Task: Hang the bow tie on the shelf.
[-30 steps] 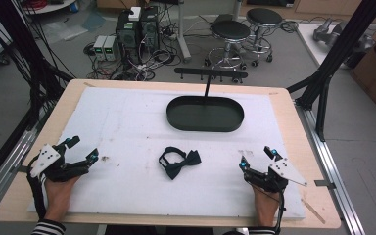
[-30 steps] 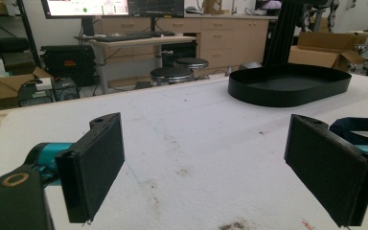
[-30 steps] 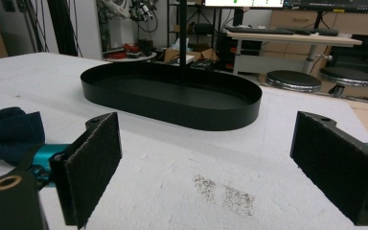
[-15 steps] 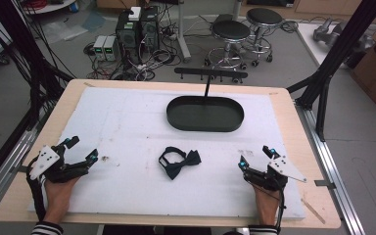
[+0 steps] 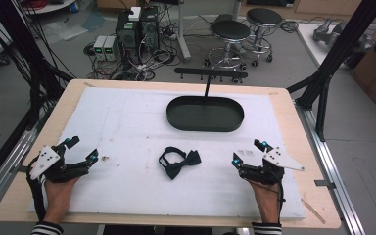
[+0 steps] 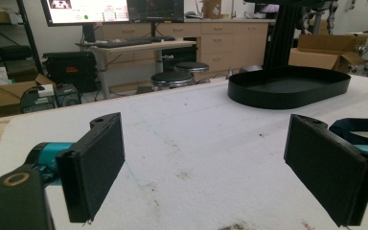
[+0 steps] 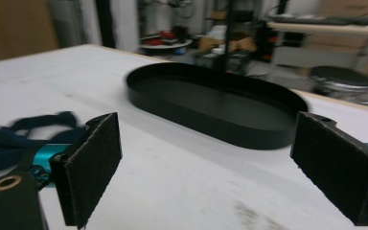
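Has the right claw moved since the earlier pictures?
No. The right claw lies at the same spot on the white mat, right of the bow tie.

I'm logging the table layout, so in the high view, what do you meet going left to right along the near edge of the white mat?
Left tool with open jaws → dark fabric bow tie → right tool with open jaws.

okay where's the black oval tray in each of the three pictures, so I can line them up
High view: black oval tray sits upper centre, beyond the bow tie.
Left gripper view: upper right, far across the white mat.
Right gripper view: centre, straight ahead between the claw's two pads.
Shared landmark: the bow tie, at the right edge of the left gripper view and at the left of the right gripper view.
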The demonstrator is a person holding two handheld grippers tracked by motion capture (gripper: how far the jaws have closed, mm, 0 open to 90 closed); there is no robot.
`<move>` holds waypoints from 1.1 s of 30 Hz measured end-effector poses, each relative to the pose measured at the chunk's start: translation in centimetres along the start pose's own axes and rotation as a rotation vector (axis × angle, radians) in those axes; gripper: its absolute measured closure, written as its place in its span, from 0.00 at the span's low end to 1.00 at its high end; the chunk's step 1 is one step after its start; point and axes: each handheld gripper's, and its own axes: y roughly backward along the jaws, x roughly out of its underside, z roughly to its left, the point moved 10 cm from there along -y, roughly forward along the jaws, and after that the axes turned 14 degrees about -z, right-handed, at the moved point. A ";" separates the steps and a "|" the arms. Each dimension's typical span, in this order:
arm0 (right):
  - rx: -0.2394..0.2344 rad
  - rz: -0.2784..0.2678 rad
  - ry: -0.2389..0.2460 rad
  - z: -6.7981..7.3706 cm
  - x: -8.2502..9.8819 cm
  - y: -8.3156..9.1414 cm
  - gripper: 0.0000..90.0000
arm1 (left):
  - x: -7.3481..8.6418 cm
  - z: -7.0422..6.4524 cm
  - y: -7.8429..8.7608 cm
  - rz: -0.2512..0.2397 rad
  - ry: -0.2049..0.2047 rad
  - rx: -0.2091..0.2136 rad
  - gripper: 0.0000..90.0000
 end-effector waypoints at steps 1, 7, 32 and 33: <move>-0.024 0.018 -0.006 0.4 -0.1 -0.3 0.10 | 0.0 0.0 0.0 0.005 -0.001 -0.003 0.16; -0.113 0.093 0.018 1.9 -0.5 -1.8 0.10 | 0.1 0.1 -0.1 0.009 -0.001 -0.005 0.16; -0.426 0.327 0.043 7.2 0.7 -7.5 0.11 | 0.1 0.1 -0.1 0.009 0.009 -0.007 0.16; -0.435 0.340 0.040 7.4 0.9 -7.6 0.11 | 0.1 0.1 -0.1 0.010 0.009 -0.007 0.16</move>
